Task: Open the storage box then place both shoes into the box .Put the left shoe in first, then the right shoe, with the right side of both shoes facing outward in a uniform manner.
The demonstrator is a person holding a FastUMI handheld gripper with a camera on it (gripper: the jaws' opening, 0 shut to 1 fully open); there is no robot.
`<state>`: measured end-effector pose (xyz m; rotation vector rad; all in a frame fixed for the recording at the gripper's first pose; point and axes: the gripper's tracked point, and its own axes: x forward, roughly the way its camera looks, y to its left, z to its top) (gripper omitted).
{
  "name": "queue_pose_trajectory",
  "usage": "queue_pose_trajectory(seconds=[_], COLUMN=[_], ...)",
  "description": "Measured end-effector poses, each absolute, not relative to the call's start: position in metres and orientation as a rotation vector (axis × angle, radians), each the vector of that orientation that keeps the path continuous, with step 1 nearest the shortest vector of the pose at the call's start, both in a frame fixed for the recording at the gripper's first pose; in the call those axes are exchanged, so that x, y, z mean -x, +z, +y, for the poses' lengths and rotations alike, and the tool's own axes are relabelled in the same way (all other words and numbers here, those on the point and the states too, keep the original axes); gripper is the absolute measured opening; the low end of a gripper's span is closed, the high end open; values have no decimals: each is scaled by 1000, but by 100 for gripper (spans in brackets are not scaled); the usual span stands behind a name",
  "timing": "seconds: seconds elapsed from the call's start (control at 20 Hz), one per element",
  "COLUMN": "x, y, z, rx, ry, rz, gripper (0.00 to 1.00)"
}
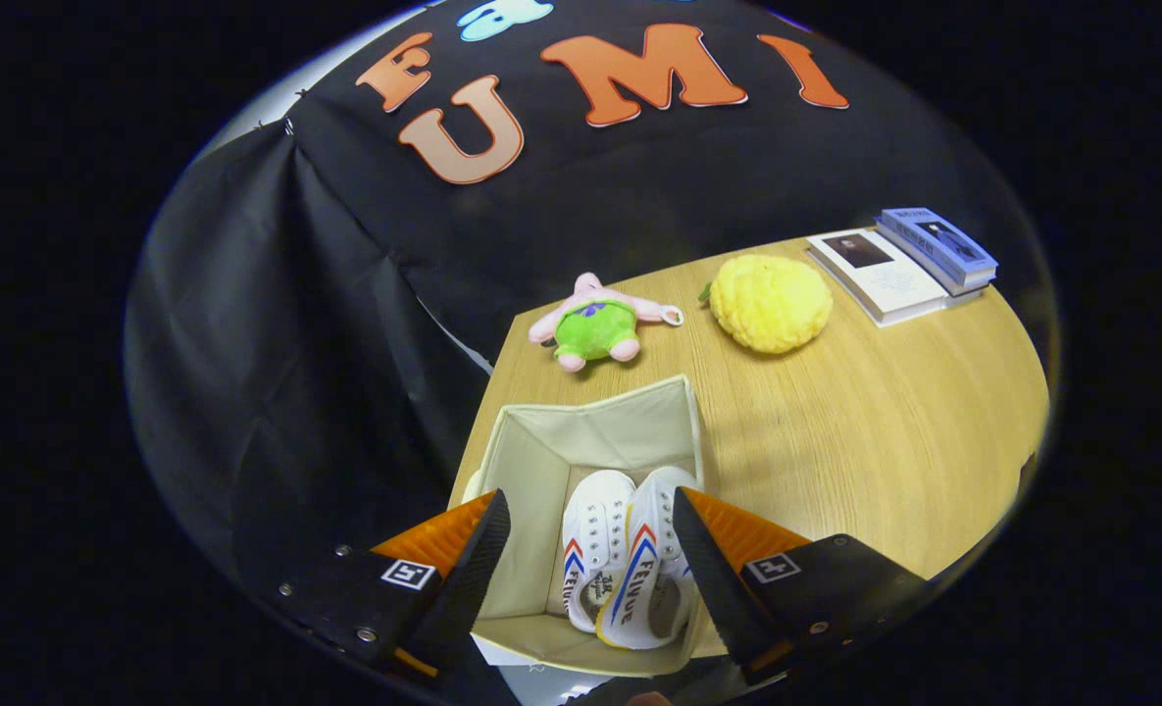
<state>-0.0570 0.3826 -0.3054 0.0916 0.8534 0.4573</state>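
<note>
A cream fabric storage box [541, 461] stands open on the wooden table, right below me. Two white canvas shoes with red and blue chevrons lie side by side inside it, toes pointing away: one shoe [592, 544] on the left, the other shoe [651, 569] on the right, its striped side turned up. My gripper [590, 525] hovers above the box, open, the fingers spread wide on either side of the shoes with nothing between them. The box's near wall is partly hidden by the fingers.
Beyond the box on the table [884, 441] lie a pink and green plush toy [595, 324], a yellow fuzzy ball [770, 302], and stacked books [899, 260] at the far right. The table's left edge runs beside the box.
</note>
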Motion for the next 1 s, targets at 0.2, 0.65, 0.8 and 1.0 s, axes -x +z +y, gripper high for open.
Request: queue_pose_trajectory(seconds=[0.2,0.65,0.8,1.0], x=[30,-40,-55,-63], y=[-263,-123,-81,-49], z=[355,219,164,114], rx=[-74,-7,44,58], ry=[469,382,332,288], rz=[761,482,370,292], gripper=[99,99,98,98])
